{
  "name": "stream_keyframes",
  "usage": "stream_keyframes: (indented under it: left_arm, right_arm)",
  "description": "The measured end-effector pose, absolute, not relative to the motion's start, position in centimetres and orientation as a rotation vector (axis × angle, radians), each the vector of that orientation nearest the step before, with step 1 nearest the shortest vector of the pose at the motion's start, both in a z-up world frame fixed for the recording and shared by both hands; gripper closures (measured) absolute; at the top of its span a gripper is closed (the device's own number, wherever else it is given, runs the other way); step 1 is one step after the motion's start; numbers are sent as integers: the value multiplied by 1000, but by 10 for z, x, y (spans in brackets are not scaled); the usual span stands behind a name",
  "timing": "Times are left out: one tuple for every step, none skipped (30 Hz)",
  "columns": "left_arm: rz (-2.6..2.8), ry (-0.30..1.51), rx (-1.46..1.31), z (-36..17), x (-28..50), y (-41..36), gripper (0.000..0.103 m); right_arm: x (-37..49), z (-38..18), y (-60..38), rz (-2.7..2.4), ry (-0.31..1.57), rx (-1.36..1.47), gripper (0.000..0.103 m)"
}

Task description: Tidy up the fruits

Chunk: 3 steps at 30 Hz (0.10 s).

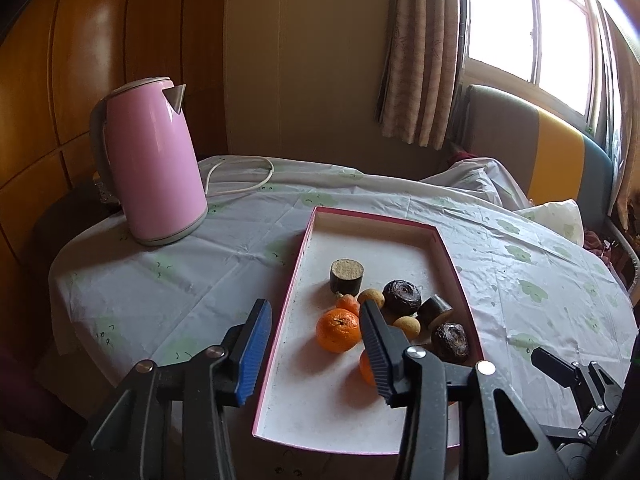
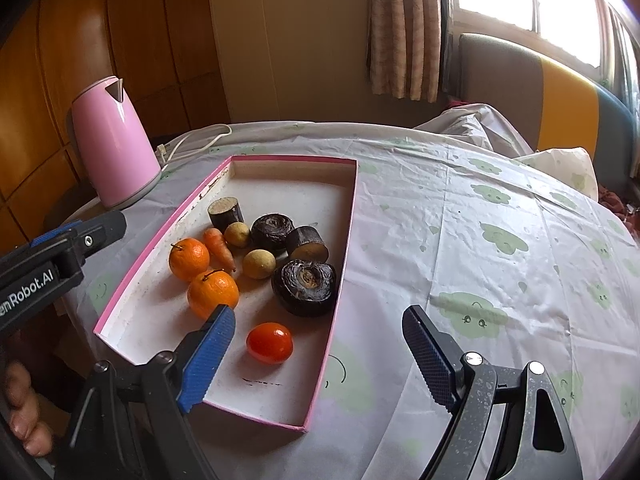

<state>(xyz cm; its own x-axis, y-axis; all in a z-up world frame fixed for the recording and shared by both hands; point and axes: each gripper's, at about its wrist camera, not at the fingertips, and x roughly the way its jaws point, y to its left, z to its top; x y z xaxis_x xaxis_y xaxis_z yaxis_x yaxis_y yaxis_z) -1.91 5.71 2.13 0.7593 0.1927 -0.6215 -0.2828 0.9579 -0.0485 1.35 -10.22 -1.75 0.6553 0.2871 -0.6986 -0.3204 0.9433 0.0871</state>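
A shallow pink-rimmed white box (image 2: 344, 240) lies on the table and holds the produce. In it are two oranges (image 2: 189, 259) (image 2: 213, 293), a red tomato (image 2: 269, 343), a small carrot (image 2: 219, 249), two yellowish round fruits (image 2: 259, 264), and several dark chunks (image 2: 304, 287). My right gripper (image 2: 320, 344) is open and empty above the box's near end, the tomato between its fingers' lines. My left gripper (image 1: 316, 334) is open and empty, straddling the box's left rim (image 1: 296, 276) near an orange (image 1: 338, 330).
A pink electric kettle (image 1: 154, 164) with a white cord (image 1: 240, 178) stands at the table's far left. The table wears a pale cloth with green prints (image 2: 480, 240). A cushioned bench (image 2: 560, 92), curtain and window are behind.
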Motion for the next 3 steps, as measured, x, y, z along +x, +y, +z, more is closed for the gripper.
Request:
stream_keyframes:
  left_arm:
    - [263, 662, -142, 21, -18, 58, 57]
    - [260, 670, -140, 21, -17, 58, 57]
    - [251, 687, -147, 20, -14, 58, 56]
  right_arm:
    - [14, -18, -103, 343, 786, -44, 17]
    - [14, -18, -105, 339, 788, -40, 17]
    - [15, -18, -108, 334, 788, -34, 17]
